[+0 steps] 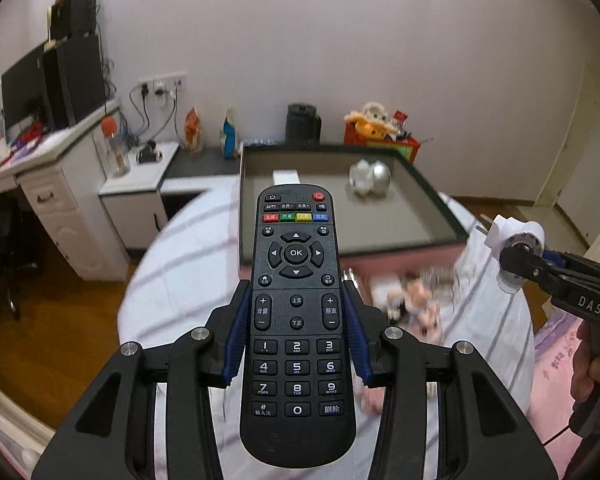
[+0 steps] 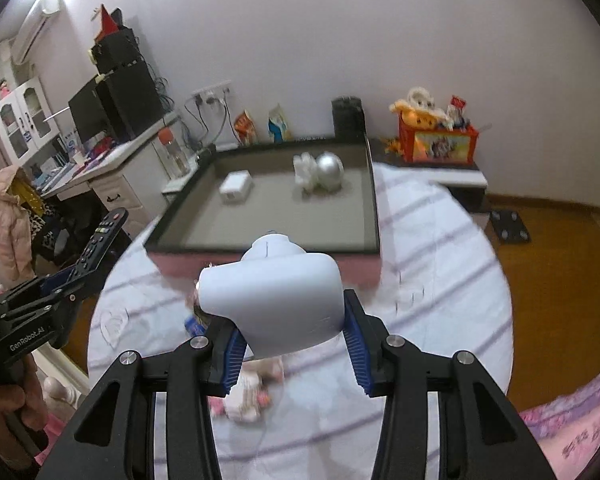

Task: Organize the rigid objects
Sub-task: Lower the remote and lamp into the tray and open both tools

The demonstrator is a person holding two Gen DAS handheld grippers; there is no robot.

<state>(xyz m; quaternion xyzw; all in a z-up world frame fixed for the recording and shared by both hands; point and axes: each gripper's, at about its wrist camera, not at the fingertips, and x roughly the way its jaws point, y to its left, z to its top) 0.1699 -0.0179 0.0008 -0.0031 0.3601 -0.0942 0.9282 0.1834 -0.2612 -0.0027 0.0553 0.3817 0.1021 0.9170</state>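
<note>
My left gripper (image 1: 296, 332) is shut on a black TV remote (image 1: 296, 320), held above the striped bed and pointing at the dark-rimmed tray (image 1: 340, 244). My right gripper (image 2: 290, 340) is shut on a white plug-in device (image 2: 276, 300) with metal prongs, also held above the bed in front of the tray (image 2: 374, 216). The left view shows the right gripper (image 1: 520, 268) with the device (image 1: 516, 240) at the right edge. The right view shows the left gripper (image 2: 66, 284) with the remote (image 2: 96, 244) at the left. In the tray lie a white box (image 2: 236, 186), a white crumpled object (image 2: 306, 172) and a silver ball (image 2: 330, 170).
Small toys (image 1: 416, 300) lie blurred on the bed sheet (image 2: 440, 264) before the tray. A white desk (image 1: 48, 168) with monitor and speakers stands left. A nightstand (image 1: 140, 184) with a bottle is beside it. A red toy box (image 2: 440, 140) stands behind the tray, wood floor at right.
</note>
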